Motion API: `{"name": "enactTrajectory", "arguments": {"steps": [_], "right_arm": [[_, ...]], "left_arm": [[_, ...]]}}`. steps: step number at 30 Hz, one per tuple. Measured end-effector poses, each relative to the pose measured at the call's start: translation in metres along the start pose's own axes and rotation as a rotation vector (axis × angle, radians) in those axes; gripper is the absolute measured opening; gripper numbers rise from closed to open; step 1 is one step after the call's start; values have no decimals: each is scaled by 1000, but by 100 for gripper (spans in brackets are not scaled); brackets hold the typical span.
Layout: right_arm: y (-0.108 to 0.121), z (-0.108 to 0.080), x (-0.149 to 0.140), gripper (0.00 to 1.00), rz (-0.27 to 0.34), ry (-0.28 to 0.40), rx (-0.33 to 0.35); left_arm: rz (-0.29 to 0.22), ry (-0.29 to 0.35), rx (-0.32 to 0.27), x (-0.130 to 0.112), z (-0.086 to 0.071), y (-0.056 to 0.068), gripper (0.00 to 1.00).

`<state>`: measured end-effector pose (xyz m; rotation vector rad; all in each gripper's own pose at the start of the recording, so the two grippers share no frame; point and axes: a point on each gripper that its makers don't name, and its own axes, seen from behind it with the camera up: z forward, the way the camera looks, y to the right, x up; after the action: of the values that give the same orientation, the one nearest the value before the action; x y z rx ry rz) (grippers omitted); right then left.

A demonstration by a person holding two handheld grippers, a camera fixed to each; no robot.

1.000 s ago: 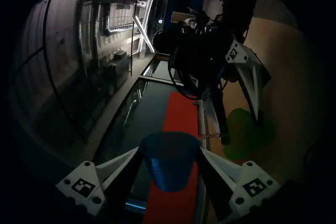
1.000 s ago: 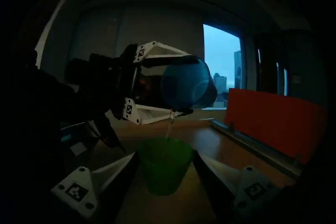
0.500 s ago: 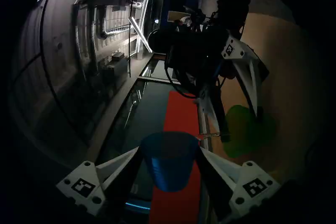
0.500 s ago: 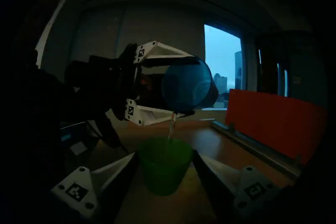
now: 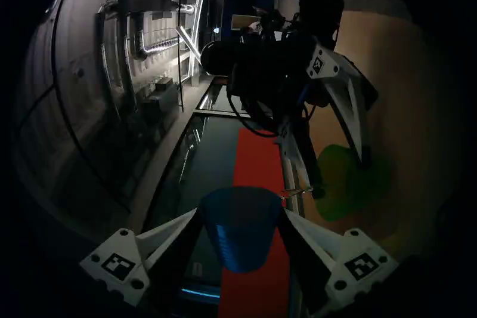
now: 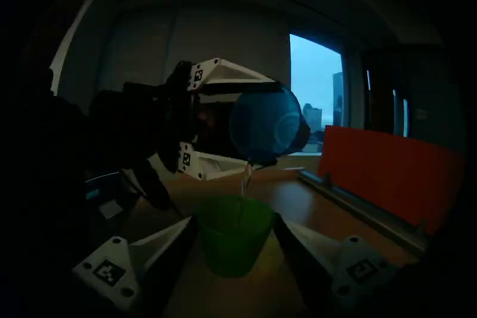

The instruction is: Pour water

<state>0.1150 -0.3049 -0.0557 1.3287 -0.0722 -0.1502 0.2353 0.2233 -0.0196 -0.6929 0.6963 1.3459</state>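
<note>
Right gripper view: blue cup pours water into green cup

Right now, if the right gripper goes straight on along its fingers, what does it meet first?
Probably the tipped blue cup in the left gripper, just beyond and above the green cup the right gripper holds. Depth is unclear; it might pass beneath.

Left gripper clamped, rolled sideways; right gripper clamped, level.
</note>
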Motion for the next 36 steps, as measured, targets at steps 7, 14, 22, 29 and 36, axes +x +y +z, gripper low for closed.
{"name": "enactTrajectory", "arguments": {"steps": [7,14,22,29,36], "right_arm": [[-1,0,-1,100,-1,-2,3],[-1,-1,0,100,-2,-2,2],[0,-1,0,100,-4,-2,0],[0,-1,0,100,-5,-2,-2],[1,-2,1,100,-6,1,-6]], "left_arm": [[12,1,4,-1,2,-2,85],[38,0,3,-2,4,-3,85],[65,-1,9,-1,3,-4,85],[82,3,11,2,1,-4,85],[100,4,13,3,1,-4,85]]}}
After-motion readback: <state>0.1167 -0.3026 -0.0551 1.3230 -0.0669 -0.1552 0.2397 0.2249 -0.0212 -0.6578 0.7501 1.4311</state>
